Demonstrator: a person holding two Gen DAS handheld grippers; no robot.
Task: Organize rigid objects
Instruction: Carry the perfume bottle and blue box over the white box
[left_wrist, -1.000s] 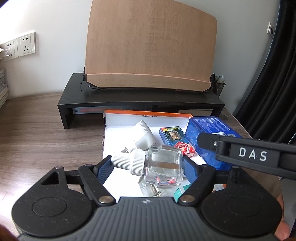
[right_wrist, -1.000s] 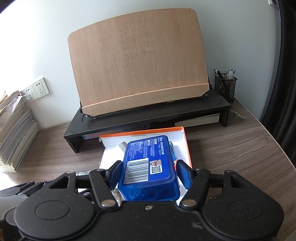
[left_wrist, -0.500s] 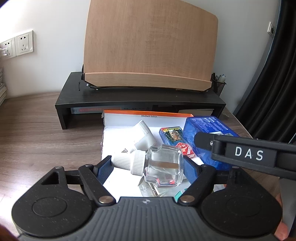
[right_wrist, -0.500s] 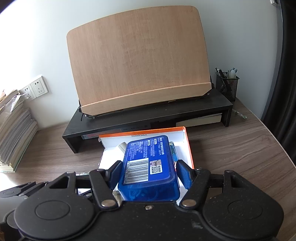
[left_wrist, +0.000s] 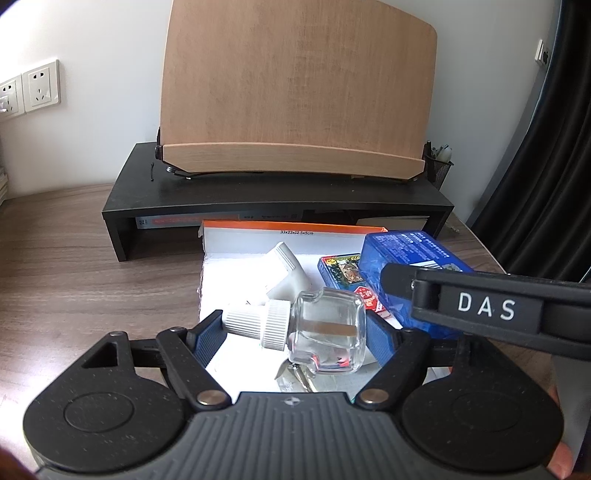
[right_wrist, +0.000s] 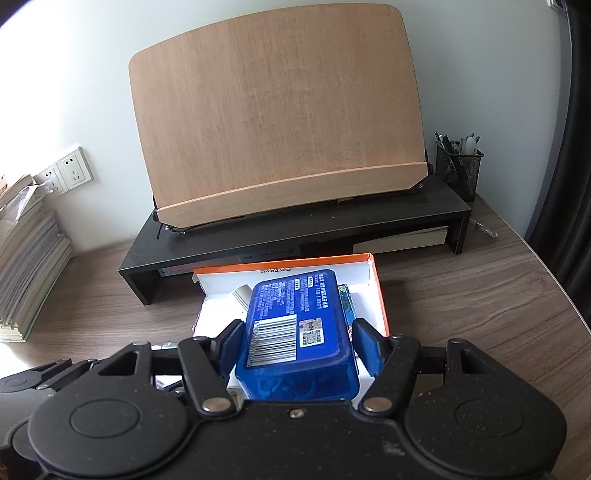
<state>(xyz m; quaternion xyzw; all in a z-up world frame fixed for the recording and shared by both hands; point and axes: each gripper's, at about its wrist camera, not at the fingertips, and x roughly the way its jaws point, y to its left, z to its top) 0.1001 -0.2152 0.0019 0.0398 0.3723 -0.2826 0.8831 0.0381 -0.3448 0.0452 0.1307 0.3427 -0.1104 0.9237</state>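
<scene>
My left gripper (left_wrist: 291, 332) is shut on a clear glass bottle (left_wrist: 327, 338) with a white ribbed cap, held sideways over the white-lined orange box (left_wrist: 295, 226). In the box lie a white plug-like piece (left_wrist: 286, 271) and a small card box (left_wrist: 341, 275). My right gripper (right_wrist: 297, 341) is shut on a blue plastic case (right_wrist: 295, 325) with a barcode label, held over the same orange box (right_wrist: 373, 273). The blue case (left_wrist: 402, 258) and the right gripper's black body also show at the right of the left wrist view.
A black monitor riser (right_wrist: 295, 229) stands behind the box with a wooden book stand (right_wrist: 280, 122) on it. A mesh pen cup (right_wrist: 460, 166) is at its right end. A paper stack (right_wrist: 26, 251) sits at left. A dark curtain (left_wrist: 546, 147) hangs at right.
Both grippers keep their hold. The views shift slightly; the right gripper with the blue case has edged a little over the box.
</scene>
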